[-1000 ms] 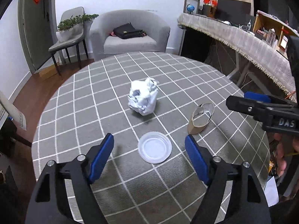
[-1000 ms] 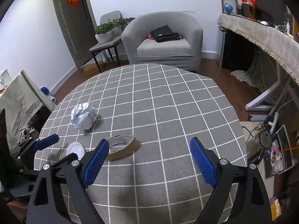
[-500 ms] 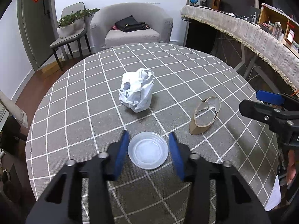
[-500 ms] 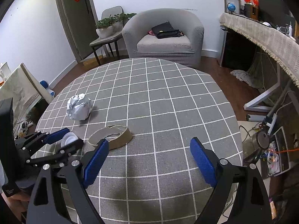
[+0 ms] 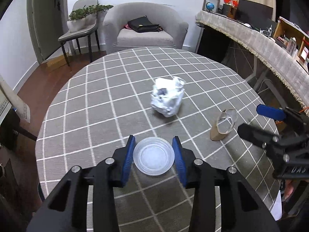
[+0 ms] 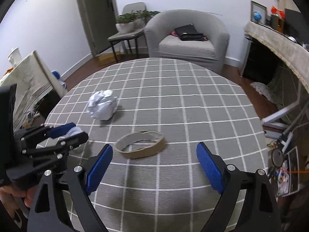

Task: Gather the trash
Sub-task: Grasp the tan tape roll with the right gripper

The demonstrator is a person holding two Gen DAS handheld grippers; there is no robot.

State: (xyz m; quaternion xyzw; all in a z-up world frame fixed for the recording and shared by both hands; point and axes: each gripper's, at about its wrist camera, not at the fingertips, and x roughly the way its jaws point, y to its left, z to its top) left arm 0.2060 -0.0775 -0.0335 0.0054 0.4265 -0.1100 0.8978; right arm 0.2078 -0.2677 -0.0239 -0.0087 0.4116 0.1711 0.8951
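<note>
Your left gripper [image 5: 154, 155] sits at the lower centre of the left wrist view, and its blue pads [image 5: 127, 157] are closed against both sides of the clear plastic lid [image 5: 154, 155], one pad on each edge. The lid lies flat on the grey checked tablecloth [image 5: 100, 104] near the table's close edge. In the right wrist view that same gripper [image 6: 66, 132] shows at the left edge of the frame, with a sliver of the lid [image 6: 74, 131] visible between its pads.

Your right gripper [image 6: 154, 160] fills the bottom of the right wrist view with its fingers [image 6: 209, 167] spread wide and nothing between them. Just beyond them, slightly left of centre, lies the brown cardboard ring [image 6: 140, 144], flattened into an oval with a torn upper rim. In the left wrist view the ring [image 5: 224, 123] is at the right, just in front of the right gripper [image 5: 256, 121], which enters from the right edge.

The crumpled ball of white paper [image 5: 167, 99] rests near the middle of the table, above and a little right of the lid, well apart from it. In the right wrist view the ball [image 6: 102, 107] is at centre left, beyond the ring.

Past the table, at the top of the frame, stands a grey armchair [image 5: 144, 29] with a black bag [image 5: 143, 25] on its seat.
</note>
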